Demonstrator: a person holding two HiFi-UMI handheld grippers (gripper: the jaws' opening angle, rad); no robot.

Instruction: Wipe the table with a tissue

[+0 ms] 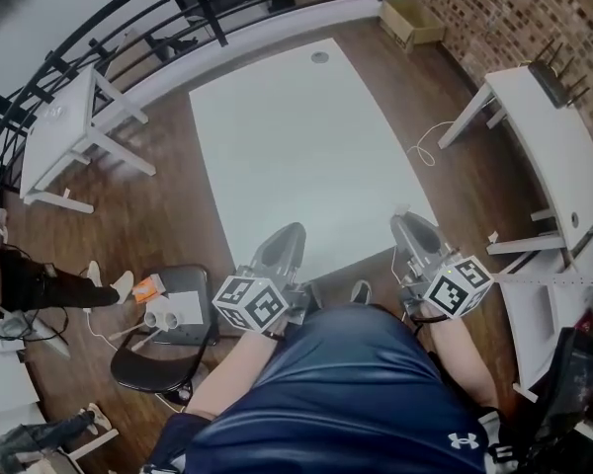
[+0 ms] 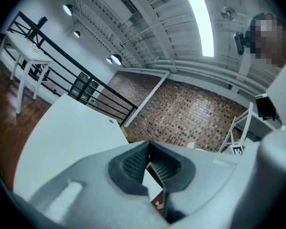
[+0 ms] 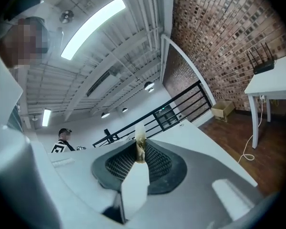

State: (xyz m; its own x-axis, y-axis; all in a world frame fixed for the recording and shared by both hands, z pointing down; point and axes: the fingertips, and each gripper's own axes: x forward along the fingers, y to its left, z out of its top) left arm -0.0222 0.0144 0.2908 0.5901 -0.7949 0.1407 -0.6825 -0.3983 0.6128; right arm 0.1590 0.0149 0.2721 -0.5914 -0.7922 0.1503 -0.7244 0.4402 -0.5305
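The white table (image 1: 306, 136) lies ahead of me with a bare top; no tissue lies on it. My left gripper (image 1: 282, 245) hovers over its near edge, jaws shut with nothing between them (image 2: 149, 151). My right gripper (image 1: 413, 233) is beside the table's near right corner. In the right gripper view its jaws (image 3: 139, 146) are shut on a small white and brownish scrap of tissue (image 3: 139, 131) that sticks up past the tips. Both grippers point away from me and are held close to my body.
A black chair (image 1: 163, 354) with white items stands at my left. White desks stand at left (image 1: 64, 126) and right (image 1: 553, 146). A cable (image 1: 425, 148) lies on the wood floor, a cardboard box (image 1: 412, 18) by the brick wall, a railing (image 1: 128, 28) behind.
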